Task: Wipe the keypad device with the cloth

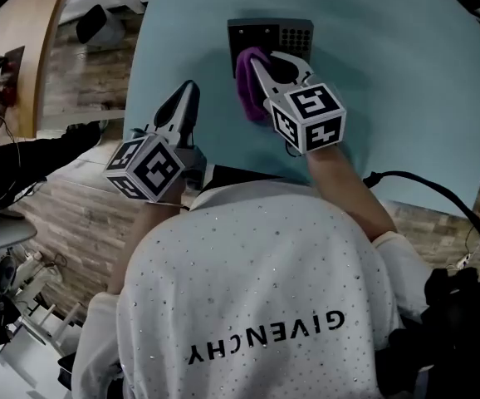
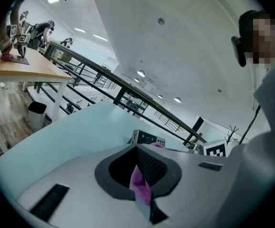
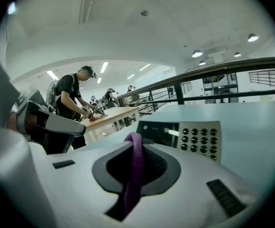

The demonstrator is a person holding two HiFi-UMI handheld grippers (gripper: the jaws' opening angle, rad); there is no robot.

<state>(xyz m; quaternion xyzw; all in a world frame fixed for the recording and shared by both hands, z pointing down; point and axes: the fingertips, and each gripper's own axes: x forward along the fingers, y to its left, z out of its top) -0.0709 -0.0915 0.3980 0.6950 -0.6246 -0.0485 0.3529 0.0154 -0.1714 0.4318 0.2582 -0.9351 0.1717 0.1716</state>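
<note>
Keypad device (image 1: pixel 271 33) lies flat on the pale blue table (image 1: pixel 406 81), at its far middle. It is a flat rectangular unit. Its left section is a dark panel with a small light bar, and its right section is a grey panel carrying a grid of round dark buttons (image 3: pixel 201 139). No lettering on it can be read.

Right gripper (image 1: pixel 255 61) has its jaws closed on the purple cloth (image 1: pixel 251 81), a soft folded fabric touching the device's near left edge.

Left gripper (image 1: pixel 192 86) hangs to the left, clear of the device, jaws together on a thin pink strip (image 2: pixel 138 179).

Both grippers carry cubes with black-and-white square markers. The person's white speckled shirt (image 1: pixel 257 256) reads "GIVENCHY".
</note>
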